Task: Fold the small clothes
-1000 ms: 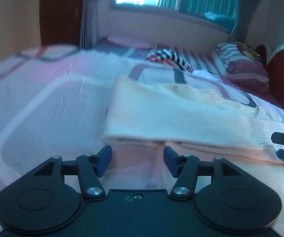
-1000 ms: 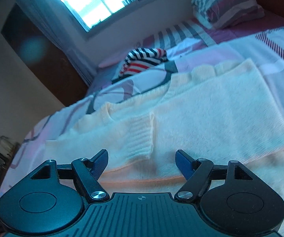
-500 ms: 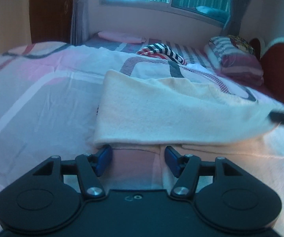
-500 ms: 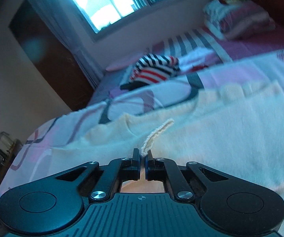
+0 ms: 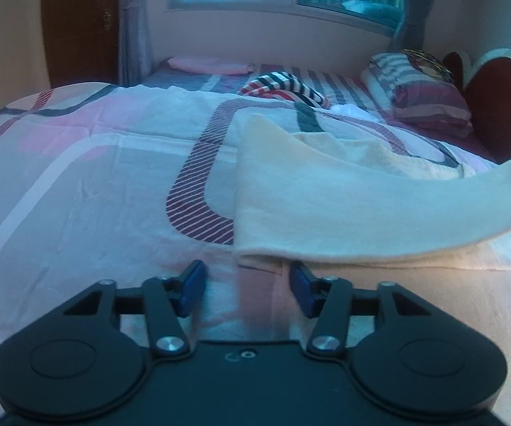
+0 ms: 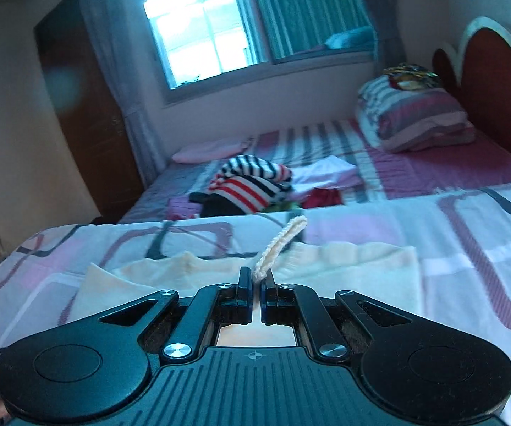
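Observation:
A cream knit sweater (image 5: 344, 195) lies on the patterned bedspread (image 5: 95, 184). Its sleeve (image 5: 496, 191) is lifted and stretches off to the right. My left gripper (image 5: 246, 285) is open and empty, low over the bedspread just in front of the sweater's folded near edge. My right gripper (image 6: 255, 289) is shut on the sweater's ribbed cuff (image 6: 280, 245), which sticks up between the pads, raised above the sweater body (image 6: 344, 269).
A pile of striped and coloured clothes (image 6: 252, 188) lies further back on the bed. Folded striped bedding (image 6: 415, 120) sits by the red headboard (image 6: 493, 81). A window (image 6: 202, 32) and a dark door (image 6: 88, 106) stand behind the bed.
My right gripper closed on the sleeve cuff and has lifted it up off the sweater. The left gripper has stayed open and drawn back slightly to the left.

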Demonstrator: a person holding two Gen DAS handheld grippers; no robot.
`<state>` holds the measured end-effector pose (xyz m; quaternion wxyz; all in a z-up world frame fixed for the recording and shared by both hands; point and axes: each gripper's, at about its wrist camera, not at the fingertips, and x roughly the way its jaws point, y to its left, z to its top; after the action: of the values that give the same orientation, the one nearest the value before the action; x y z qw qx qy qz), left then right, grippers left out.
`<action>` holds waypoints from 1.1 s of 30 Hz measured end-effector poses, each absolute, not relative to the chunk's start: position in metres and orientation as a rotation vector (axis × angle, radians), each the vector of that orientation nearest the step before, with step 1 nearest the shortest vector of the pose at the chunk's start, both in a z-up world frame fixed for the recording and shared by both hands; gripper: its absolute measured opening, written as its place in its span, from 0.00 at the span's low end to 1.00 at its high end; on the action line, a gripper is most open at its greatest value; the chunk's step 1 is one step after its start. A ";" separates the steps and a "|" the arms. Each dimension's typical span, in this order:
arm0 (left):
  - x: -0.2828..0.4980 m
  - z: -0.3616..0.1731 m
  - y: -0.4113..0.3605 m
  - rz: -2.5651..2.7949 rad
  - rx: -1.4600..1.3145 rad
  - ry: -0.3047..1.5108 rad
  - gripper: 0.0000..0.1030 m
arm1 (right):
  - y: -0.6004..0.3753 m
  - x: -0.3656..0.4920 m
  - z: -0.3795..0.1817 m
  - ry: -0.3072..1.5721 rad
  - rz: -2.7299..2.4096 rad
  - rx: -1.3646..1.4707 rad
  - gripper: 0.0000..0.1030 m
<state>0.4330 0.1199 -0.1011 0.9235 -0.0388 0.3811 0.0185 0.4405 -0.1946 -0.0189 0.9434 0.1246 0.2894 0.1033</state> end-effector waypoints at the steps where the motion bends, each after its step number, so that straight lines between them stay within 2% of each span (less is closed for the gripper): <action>1: 0.433 -0.101 0.120 0.035 -0.078 0.785 0.44 | -0.199 0.438 -0.020 0.589 0.199 0.255 0.03; 4: 0.433 -0.100 0.117 0.032 -0.064 0.787 0.41 | -0.213 0.432 -0.023 0.587 0.168 0.266 0.03; 10: 0.434 -0.099 0.108 0.013 -0.031 0.792 0.24 | -0.240 0.423 -0.028 0.599 0.122 0.286 0.03; 12: 0.435 -0.099 0.107 0.013 -0.031 0.793 0.23 | -0.248 0.421 -0.031 0.609 0.113 0.294 0.03; 30: 0.437 -0.098 0.110 -0.010 -0.035 0.812 0.24 | -0.270 0.425 -0.088 0.737 0.069 0.316 0.04; 33: 0.427 -0.086 0.122 -0.028 -0.091 0.769 0.39 | -0.271 0.414 -0.078 0.712 -0.003 0.306 0.07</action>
<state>0.4273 0.1215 -0.0865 0.9259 -0.0442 0.3749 -0.0138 0.4144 -0.2707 -0.0784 0.9260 0.1491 0.3469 -0.0015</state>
